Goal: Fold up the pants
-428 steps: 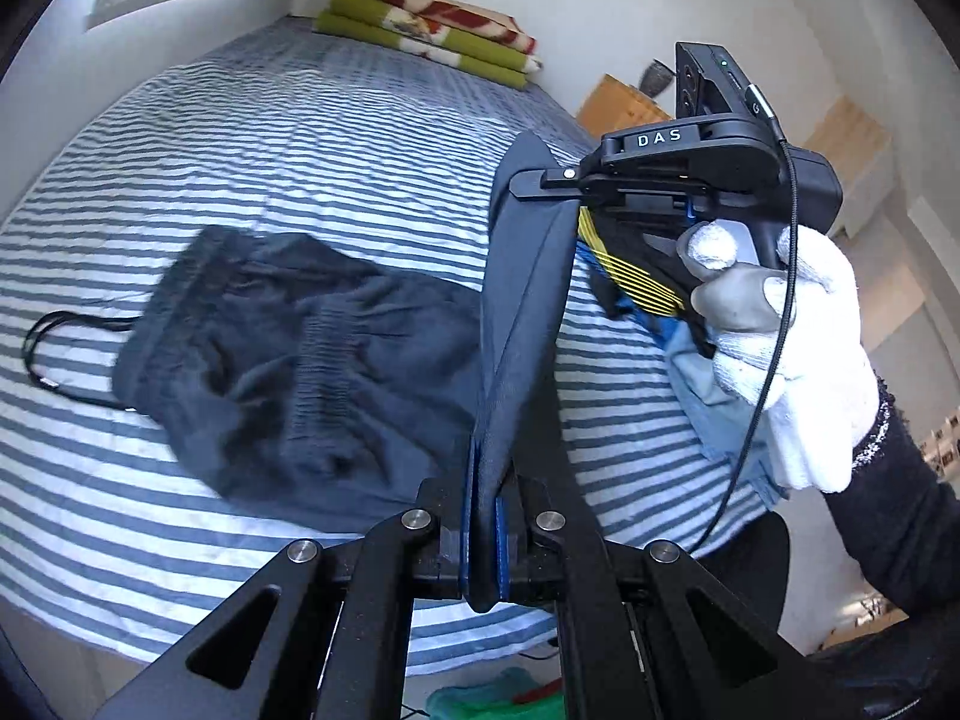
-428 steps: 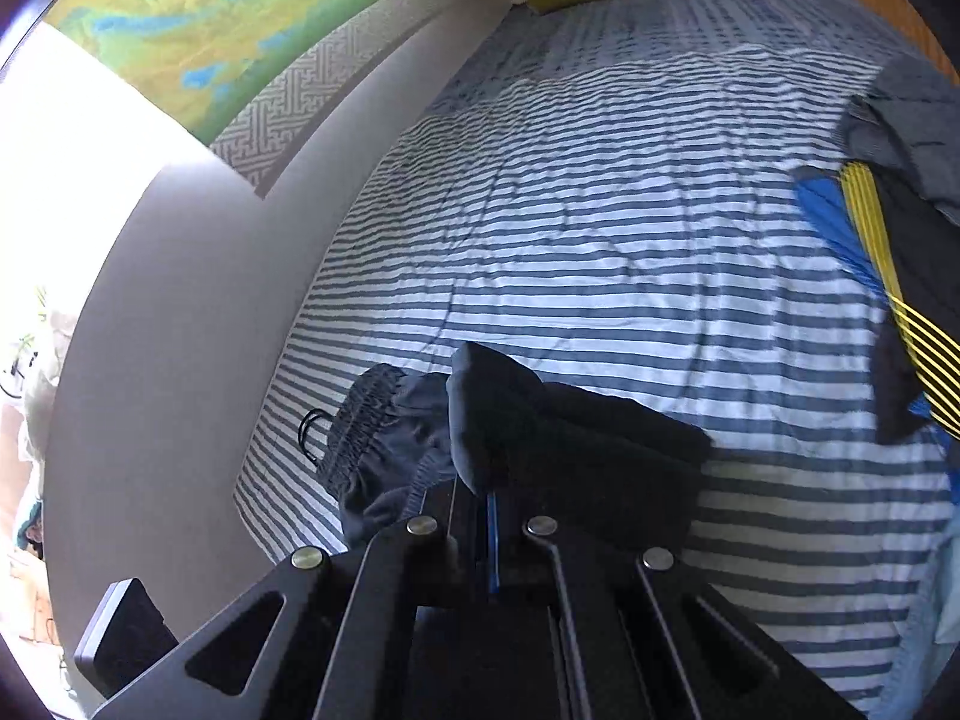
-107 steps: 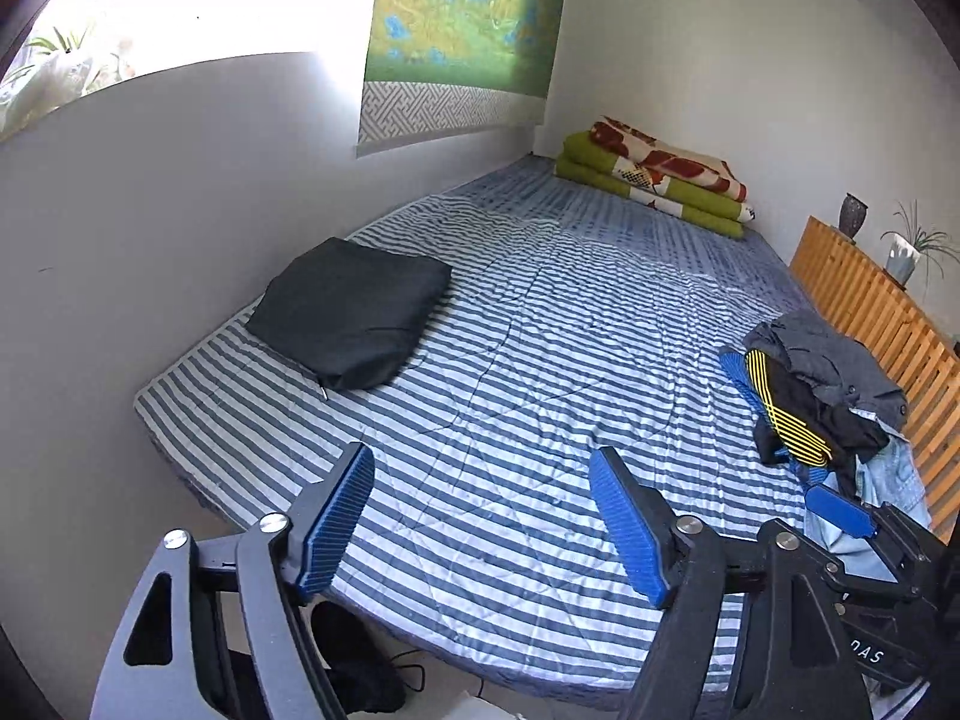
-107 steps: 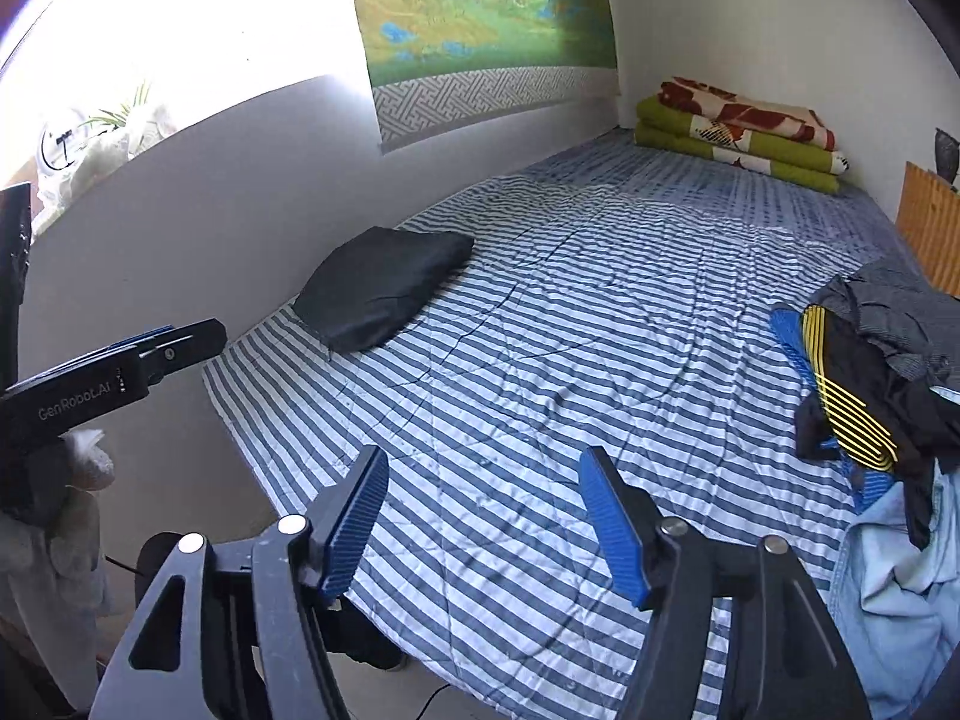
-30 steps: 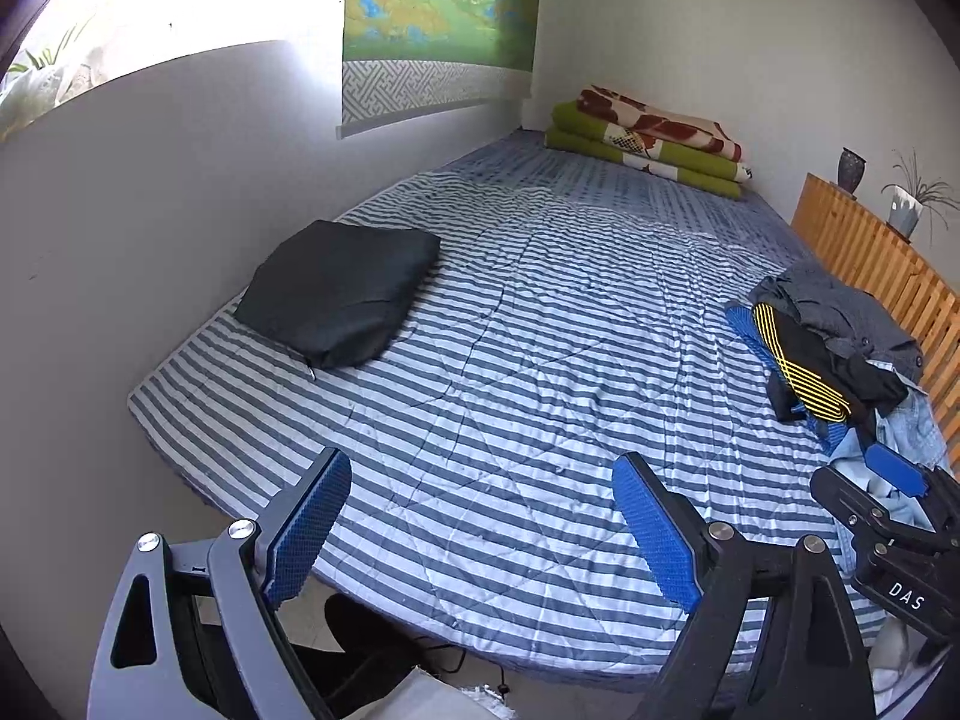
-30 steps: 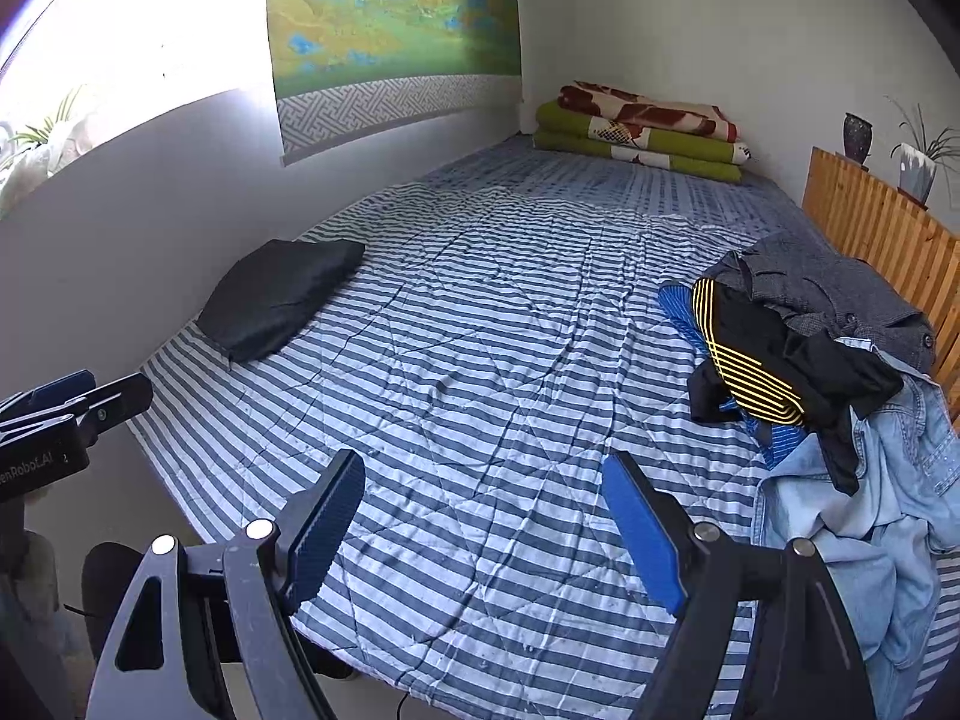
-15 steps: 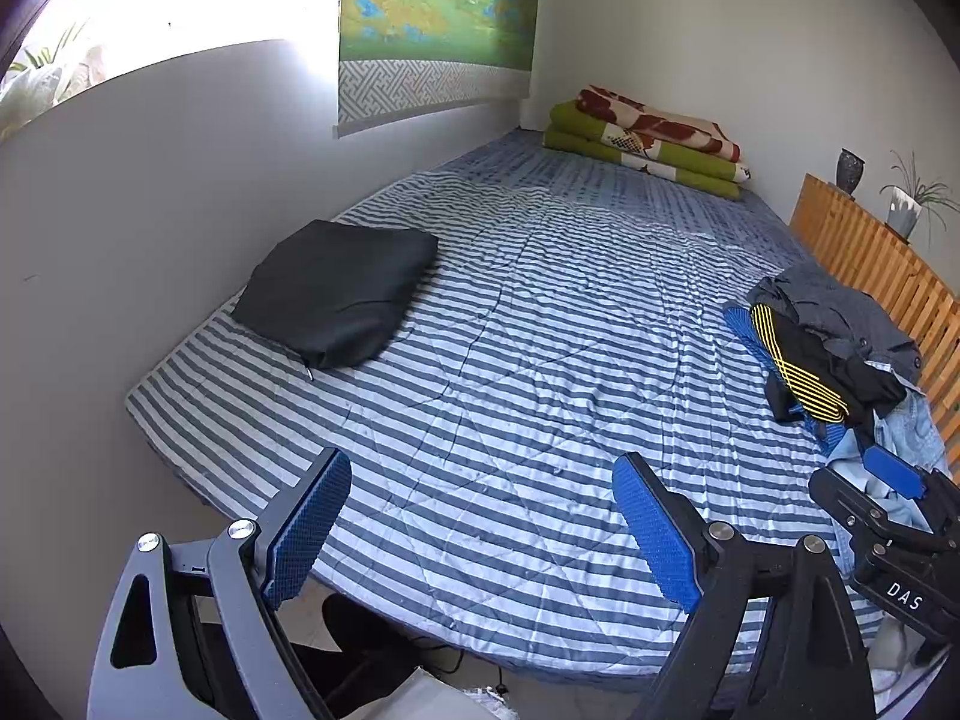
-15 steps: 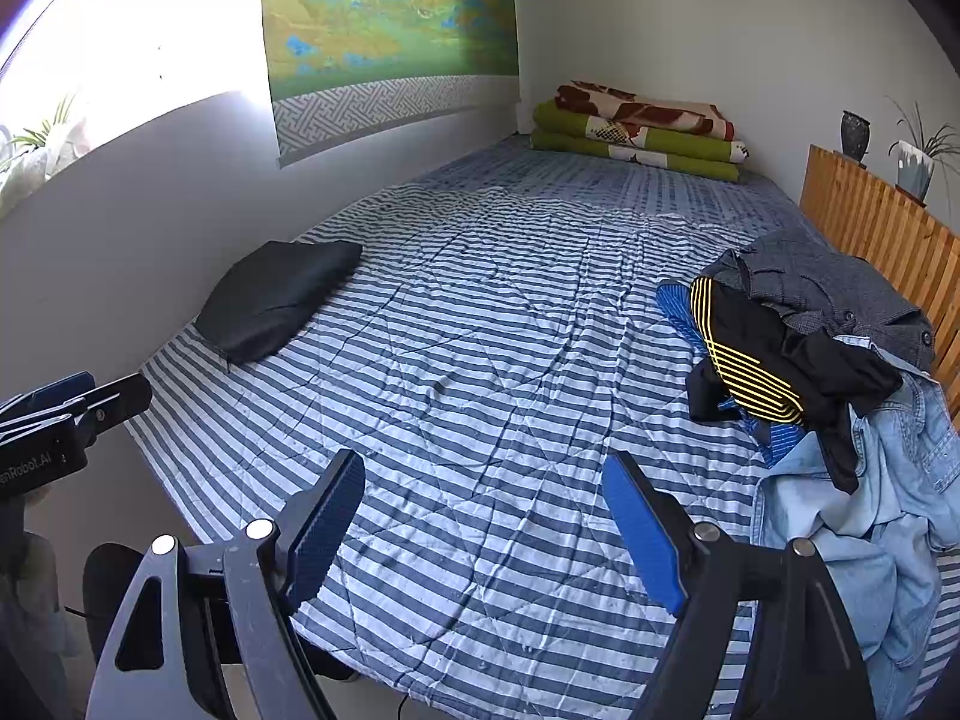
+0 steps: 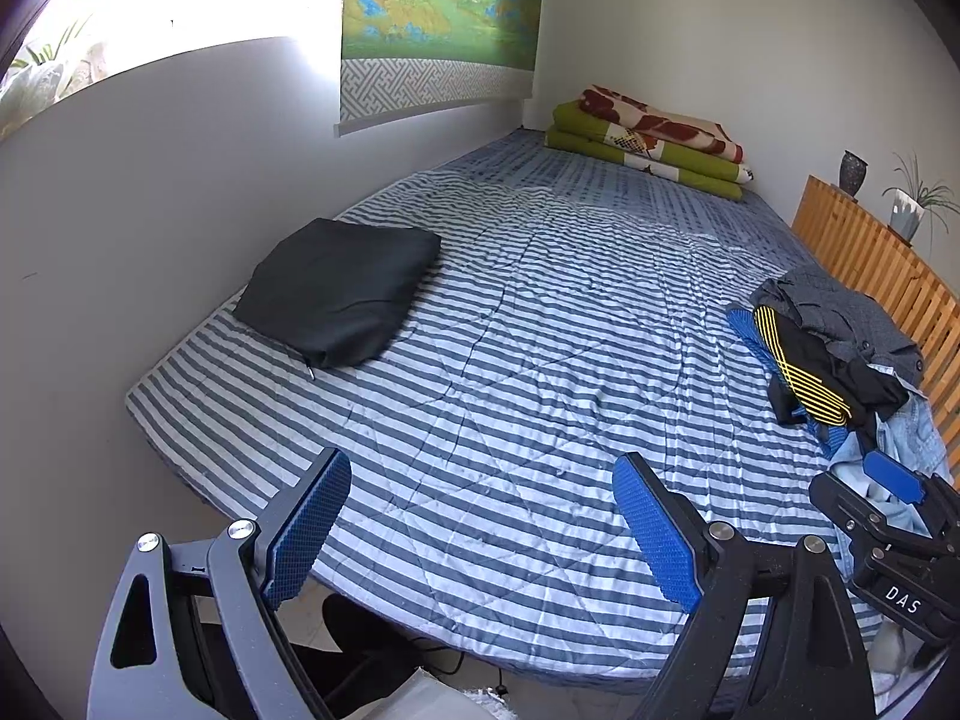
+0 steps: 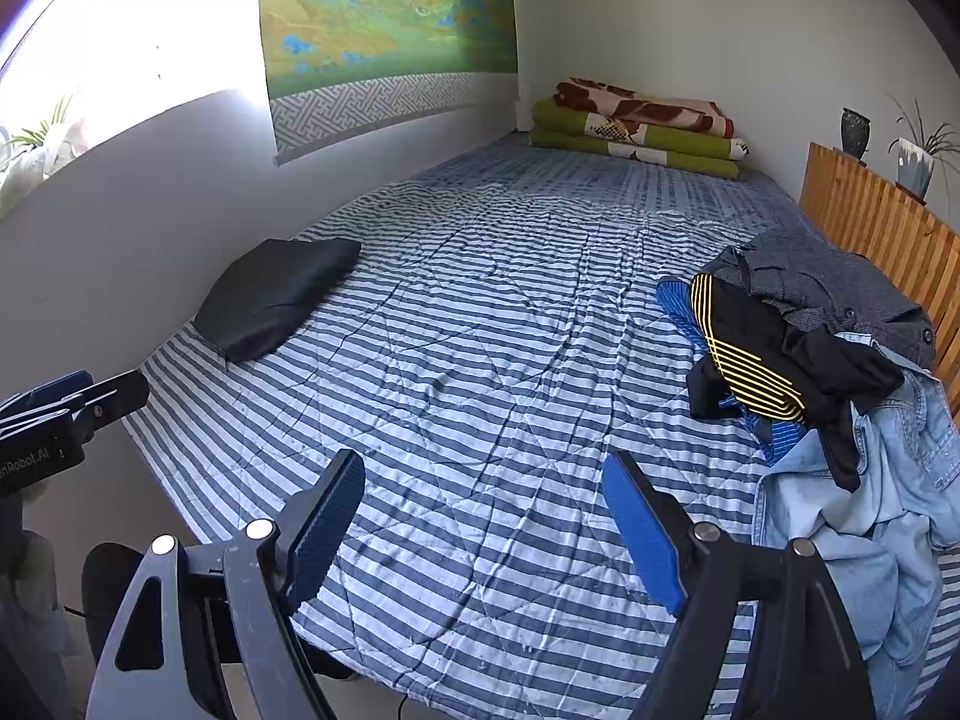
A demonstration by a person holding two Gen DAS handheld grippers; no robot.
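Folded pants (image 9: 339,291) on striped bed (image 9: 540,372) by wall, both grippers wide, empty.

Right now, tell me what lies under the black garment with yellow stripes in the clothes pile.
Under the black garment with yellow stripes a blue garment pokes out, resting on the striped bedspread. Pale denim lies beside it. Anything deeper is covered.

Folded pants (image 9: 342,288) are lying at the bed's (image 9: 540,360) left edge; a clothes pile (image 10: 828,372) is sitting far right.
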